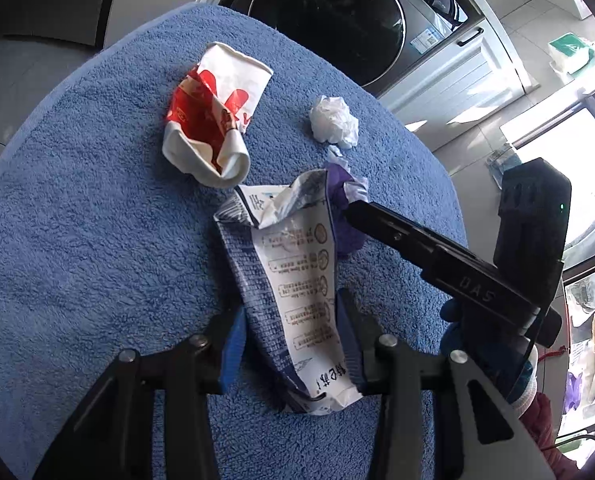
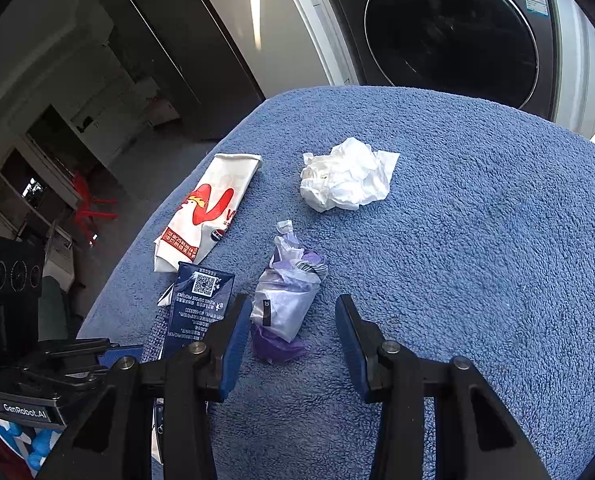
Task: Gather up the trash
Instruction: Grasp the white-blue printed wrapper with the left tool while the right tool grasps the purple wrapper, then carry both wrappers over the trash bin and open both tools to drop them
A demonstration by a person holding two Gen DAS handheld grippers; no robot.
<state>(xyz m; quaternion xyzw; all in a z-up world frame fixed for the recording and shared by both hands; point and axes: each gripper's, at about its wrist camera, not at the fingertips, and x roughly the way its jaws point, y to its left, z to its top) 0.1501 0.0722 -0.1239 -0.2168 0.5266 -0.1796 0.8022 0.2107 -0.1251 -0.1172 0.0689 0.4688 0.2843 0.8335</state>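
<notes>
Left tool (image 1: 293,344) was clamped on the near end of the blue-and-white carton (image 1: 297,280), which lay flat on the blue towel (image 1: 77,240) covering the tabletop. Right tool (image 2: 293,332) sat wide apart, straddling the purple wrapper (image 2: 287,300) without touching it. Red-and-white paper cup (image 2: 205,212) lay at 11 o'clock, tissue wad (image 2: 345,176) at 12, washing machine (image 2: 449,28) behind.
</notes>
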